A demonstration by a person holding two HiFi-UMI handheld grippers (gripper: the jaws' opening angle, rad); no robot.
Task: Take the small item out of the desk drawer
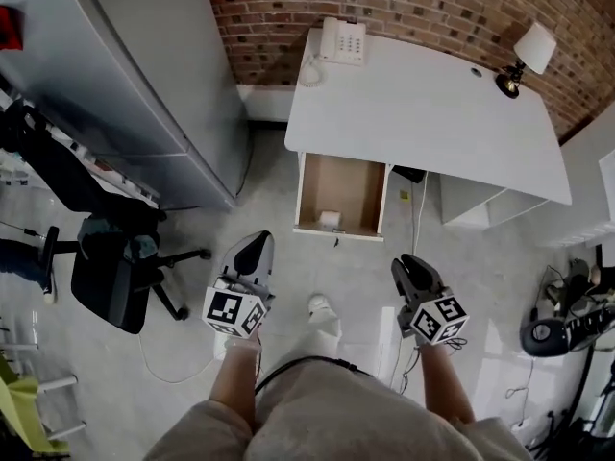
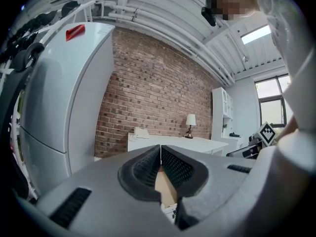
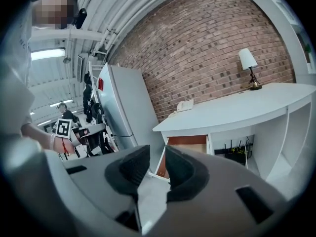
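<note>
Brick-wall office, white desk, drawer standing open. The small white item lies at the drawer's front edge, untouched. Left gripper jaws pressed together, right gripper jaws spread and empty, both well short. Step: approach. Next: reach in and pinch the item.

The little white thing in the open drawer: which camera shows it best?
The head view: it looks down into the drawer, where the little white thing lies near the front. The right gripper view shows the drawer only side-on, contents hidden. The left gripper view catches just a sliver of its brown inside.
</note>
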